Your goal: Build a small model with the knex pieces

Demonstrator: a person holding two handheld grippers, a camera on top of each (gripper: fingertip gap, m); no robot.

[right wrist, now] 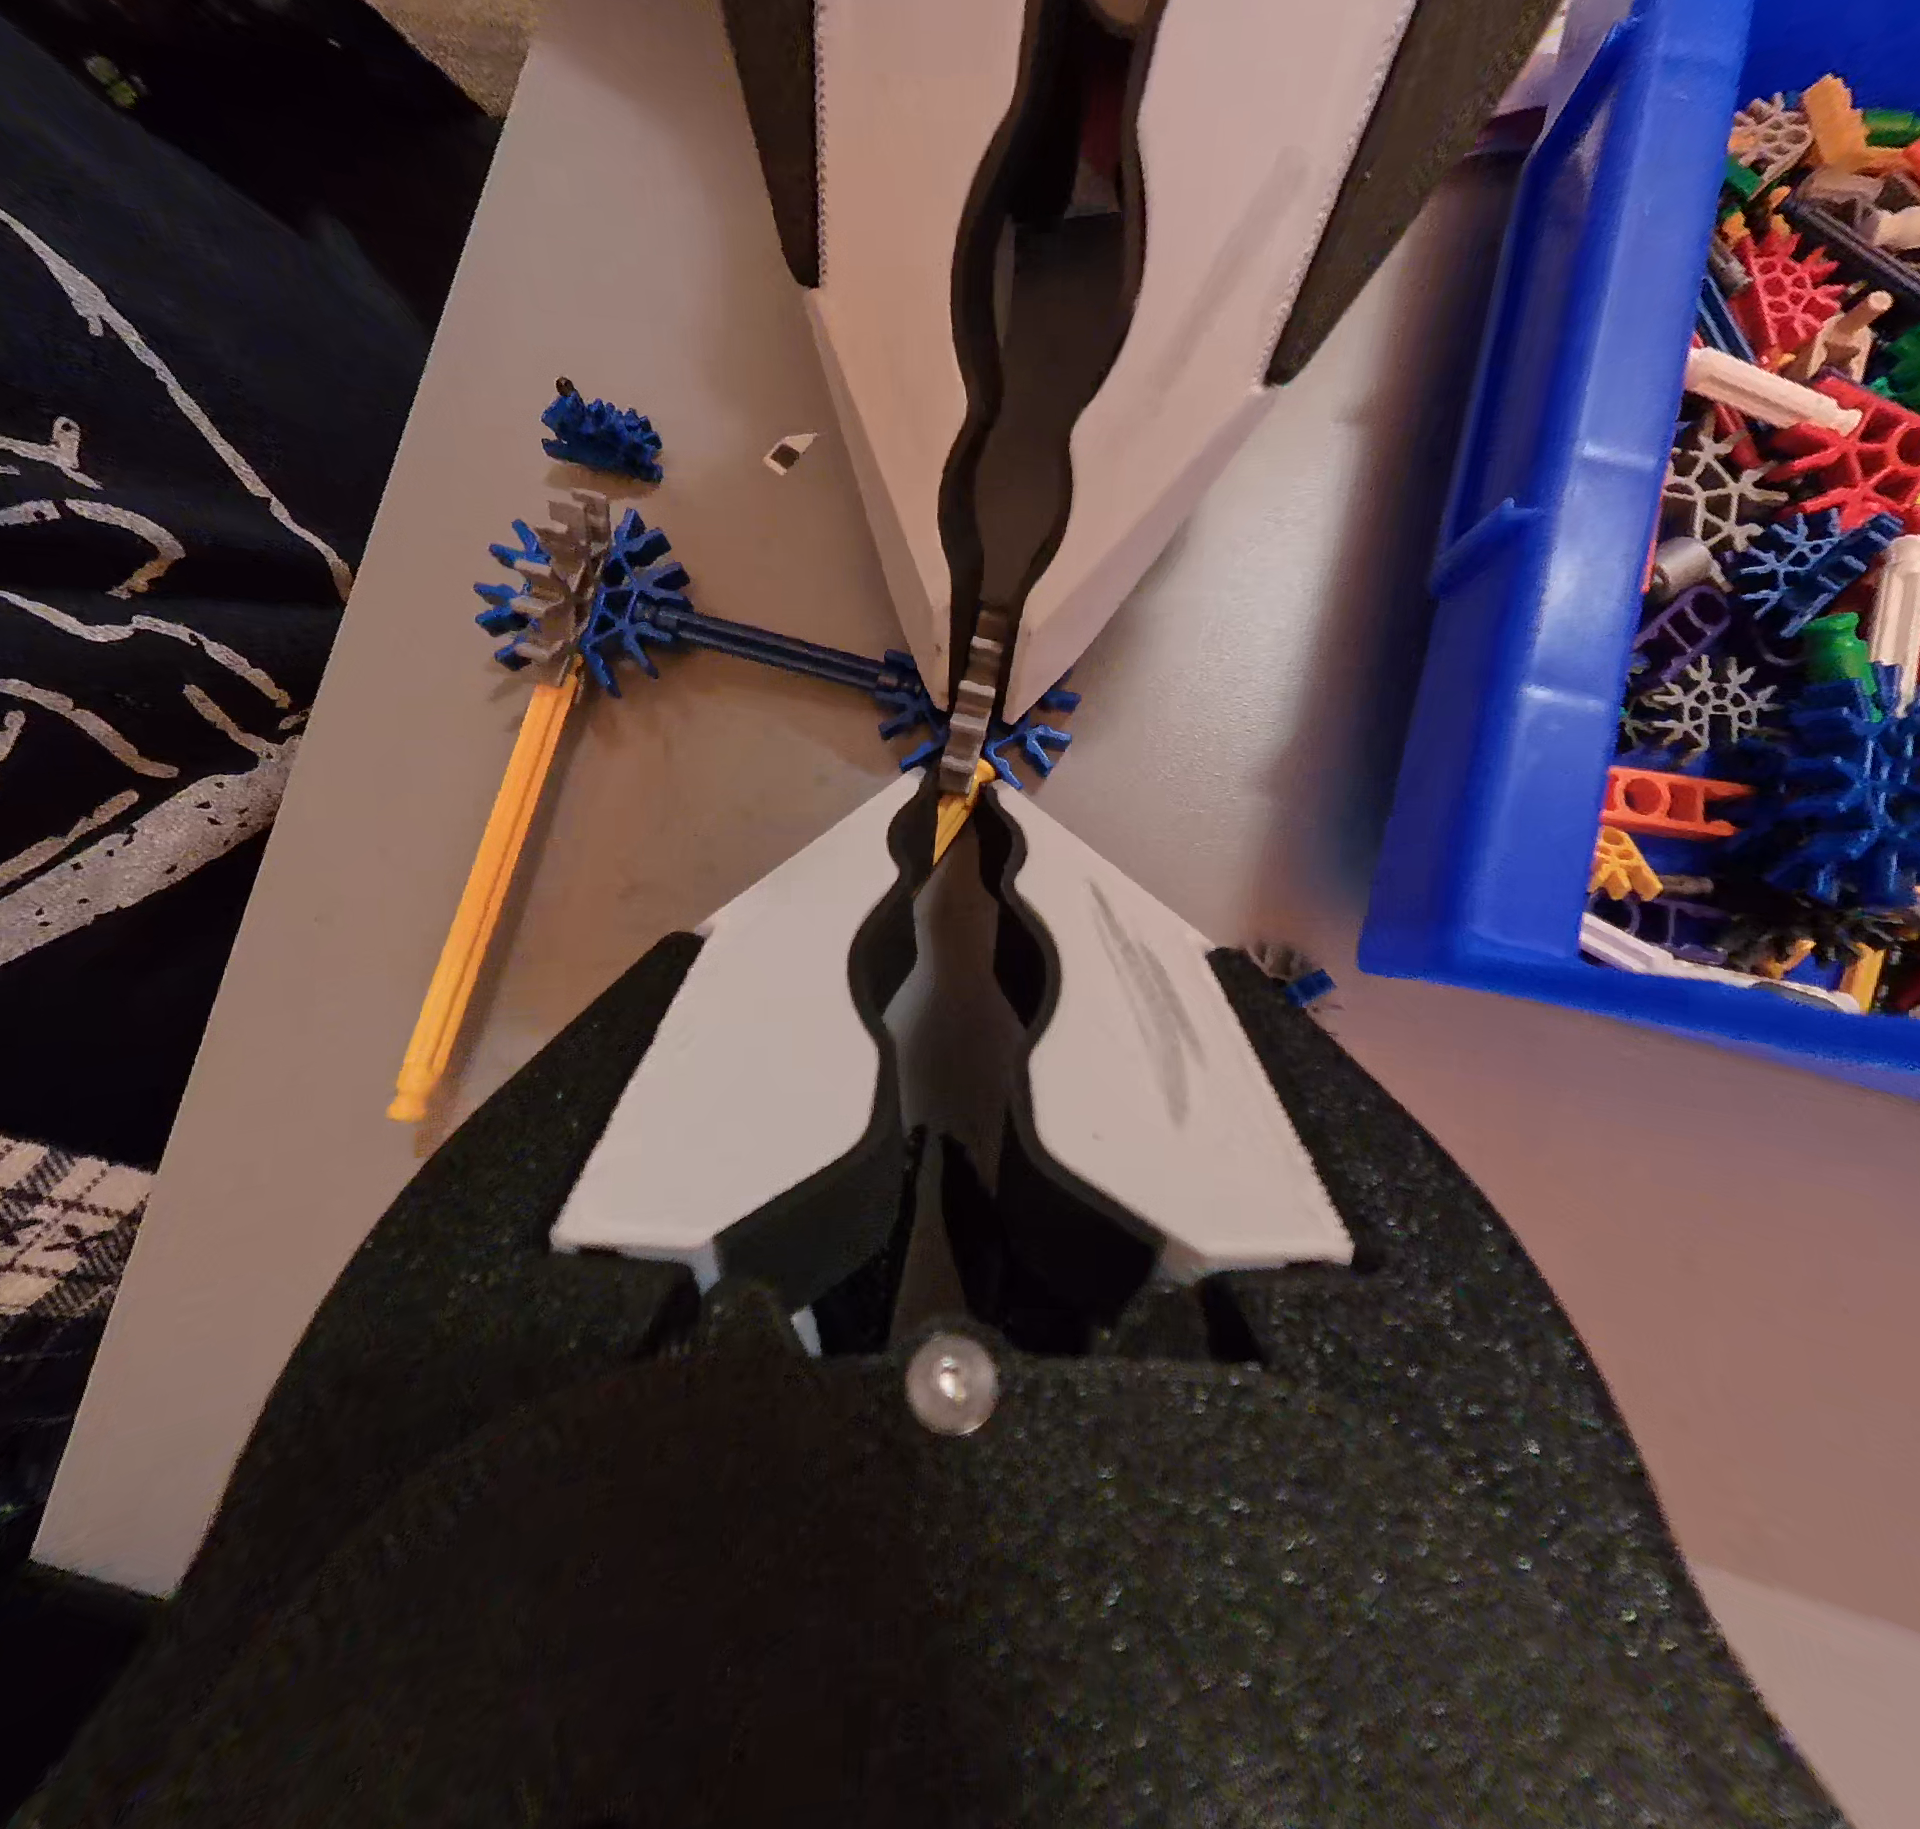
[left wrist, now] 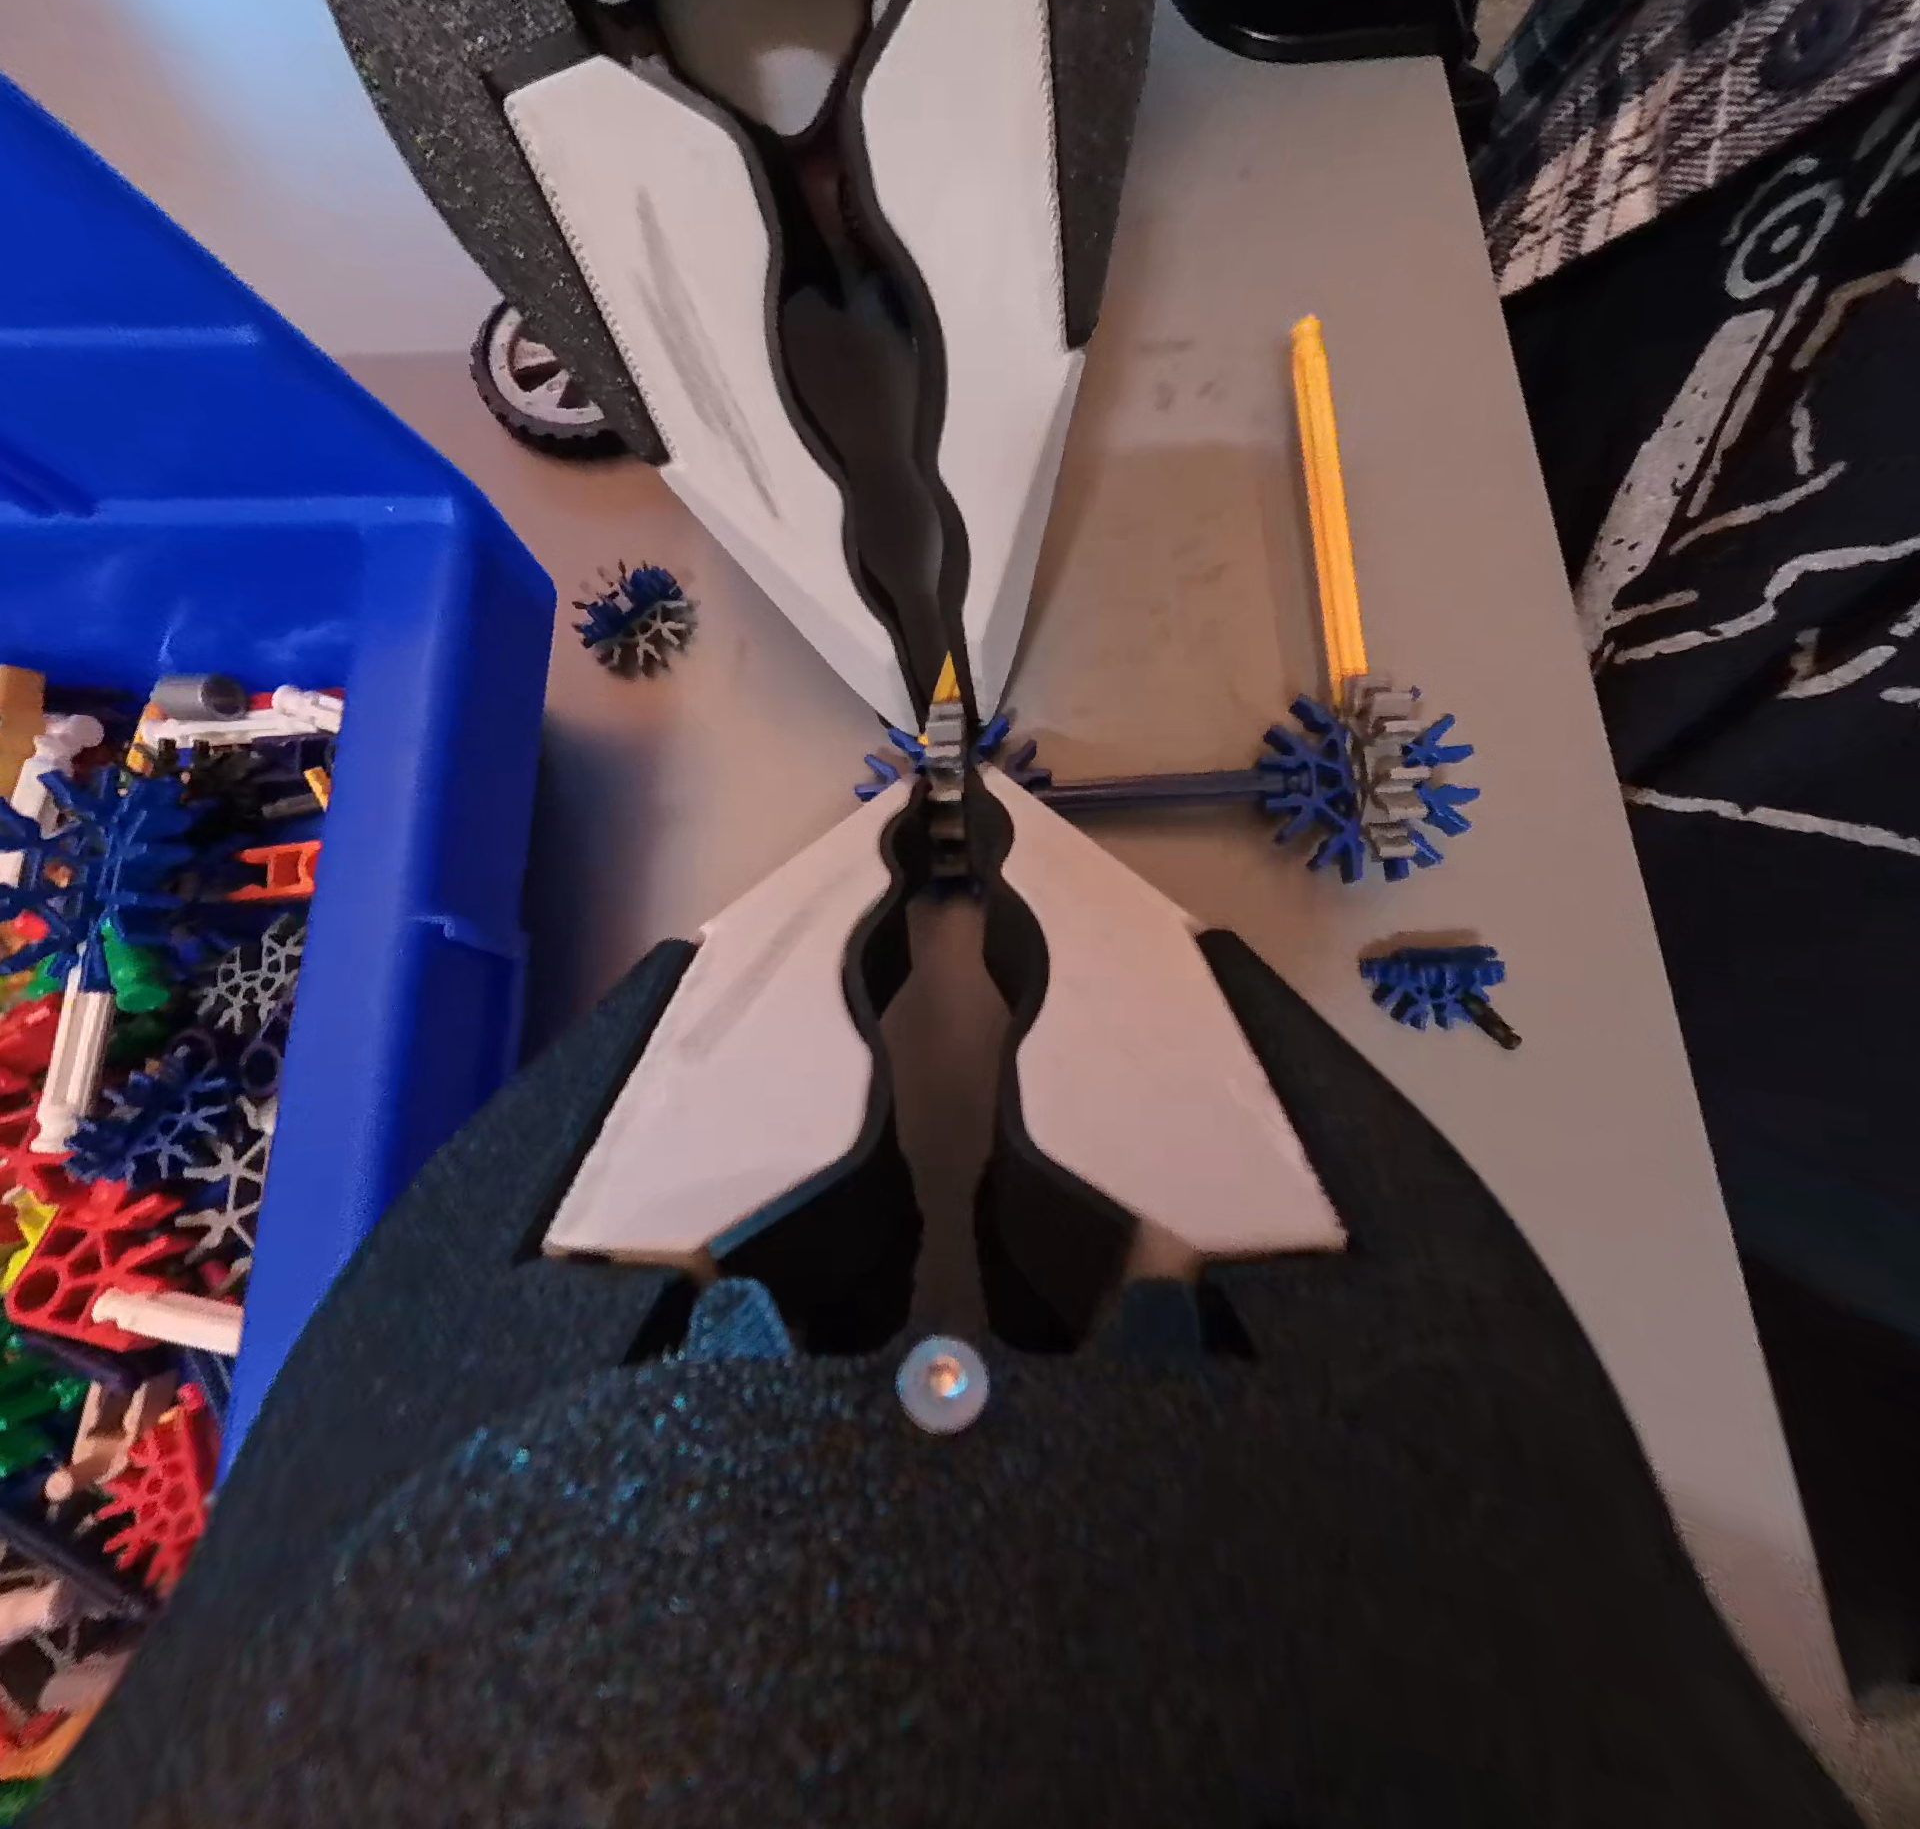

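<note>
The two grippers meet tip to tip over the white table (left wrist: 1195,553). My left gripper (left wrist: 940,803) is shut on a grey-and-blue connector (left wrist: 943,756); the gripper also shows at the top of the right wrist view (right wrist: 982,636). My right gripper (right wrist: 951,808) is shut on a short yellow rod (right wrist: 951,815) whose tip touches that connector (right wrist: 971,714). A dark blue rod (left wrist: 1153,792) joins it to a second grey-and-blue connector (left wrist: 1361,792), which carries a long yellow rod (left wrist: 1325,512) lying on the table.
A blue bin (left wrist: 416,740) full of mixed coloured building pieces stands on the left-gripper side. Loose on the table are a blue connector with a dark stub (left wrist: 1434,990), a blue-and-grey connector (left wrist: 636,621) and a small wheel (left wrist: 540,397). Dark patterned cloth (left wrist: 1766,636) lies past the table edge. My two grippers' fingertips are within a few centimetres of each other.
</note>
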